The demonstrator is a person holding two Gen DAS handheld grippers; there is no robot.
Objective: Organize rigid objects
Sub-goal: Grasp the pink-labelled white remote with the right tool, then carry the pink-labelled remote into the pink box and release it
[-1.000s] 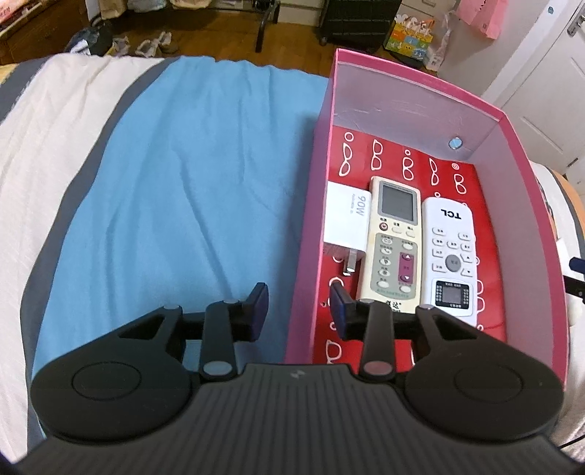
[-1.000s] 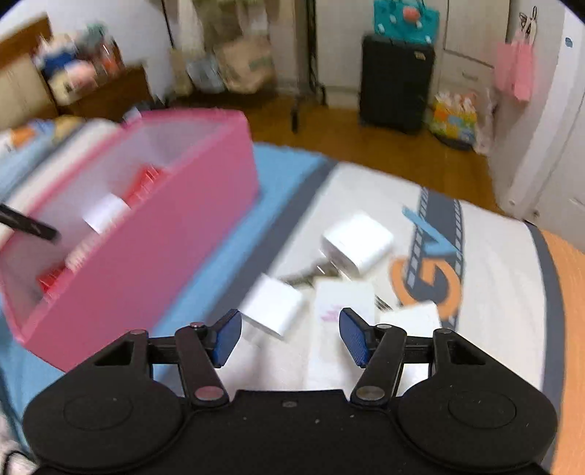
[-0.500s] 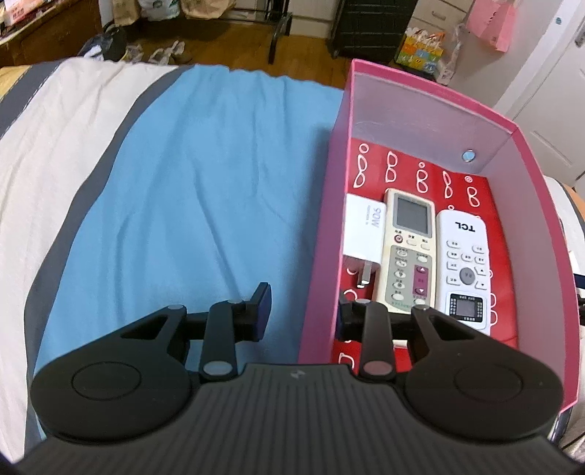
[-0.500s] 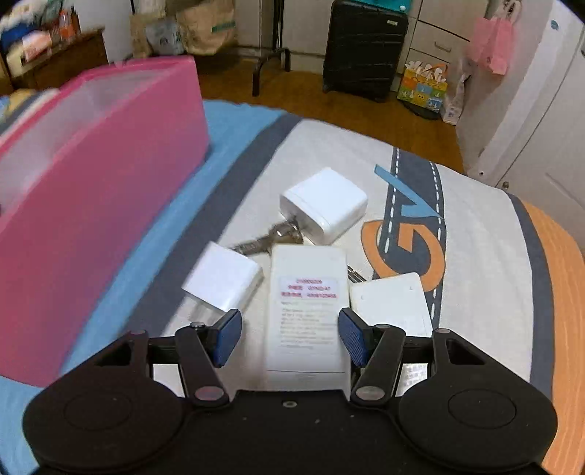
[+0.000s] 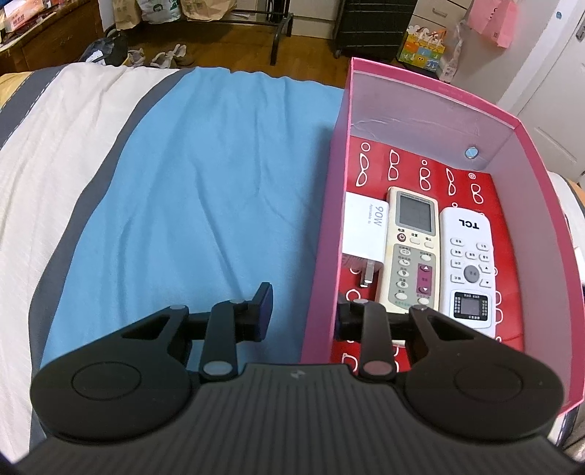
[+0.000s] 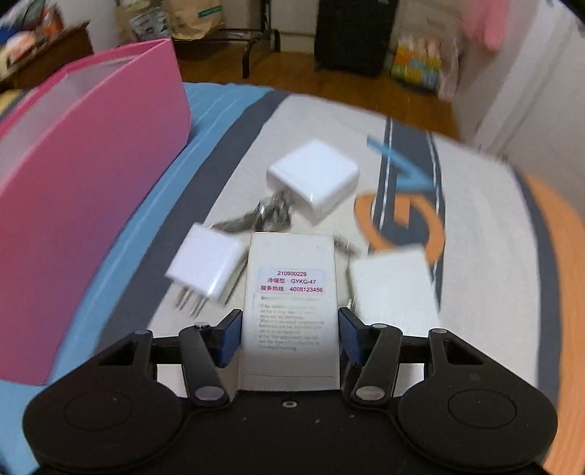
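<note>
The work surface is a bed covered by a spread with a blue panel (image 5: pixel 190 204), grey stripes and white outer bands; beyond its far edge lie a wooden floor, a dark suitcase (image 5: pixel 373 25) and paper bags. An open pink box (image 5: pixel 325 234) with a red patterned floor stands on the blue panel. Inside it, side by side and lengthwise, lie a white 90W charger (image 5: pixel 365 230) against the near side wall, a cream remote control (image 5: pixel 413 248) in the middle, and a white TCL remote control (image 5: pixel 470 263) beside that. The left gripper (image 5: pixel 303 310) straddles the box's side wall: one finger is outside over the blue cloth, the other is inside the box near the lower end of the cream remote. Its jaws are closing, with the wall between them; the outer pad stands clear of the wall, so no grip is established. In the right wrist view, partly blurred, the right gripper (image 6: pixel 290 338) is lowered over a white remote control (image 6: pixel 290 303) lying face down on the white band of the spread, its label upward. The blue pads (image 6: pixel 230 338) flank the remote's two long edges and the jaws are closing; narrow gaps remain on both sides, so the remote is between the pads but not clamped. Just beside it lie a small white plug adapter (image 6: pixel 206 265) with prongs toward the camera, a white rectangular block (image 6: pixel 393 285), a larger white charger (image 6: pixel 314 181) farther off, and metal keys (image 6: pixel 263 215) between them. The pink box stands well apart from these items.
</note>
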